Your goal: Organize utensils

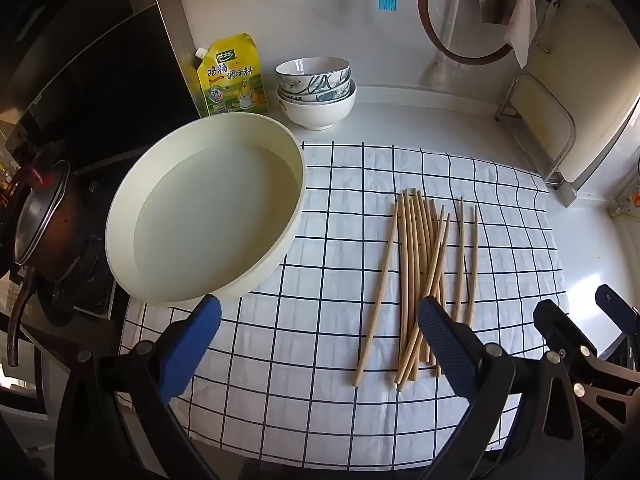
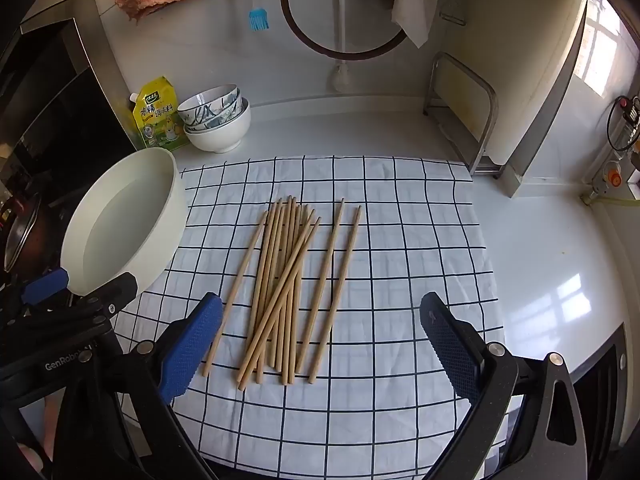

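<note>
A: So, has any sorting begun?

B: Apparently not. The chopsticks (image 2: 288,288) all lie loose on the cloth (image 2: 400,320), most crossed in a pile, two apart to the right. The basin (image 2: 120,220) beside them looks empty.

A: And the grippers?

B: The left gripper (image 1: 320,340) and the right gripper (image 2: 320,340) both hover spread wide, pinching nothing. Everything remains to do.

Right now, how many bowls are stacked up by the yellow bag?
3, maybe more hidden inside: a plain white bowl at the bottom, and two patterned bowls nested in it, beside the yellow seasoning pouch.
</note>
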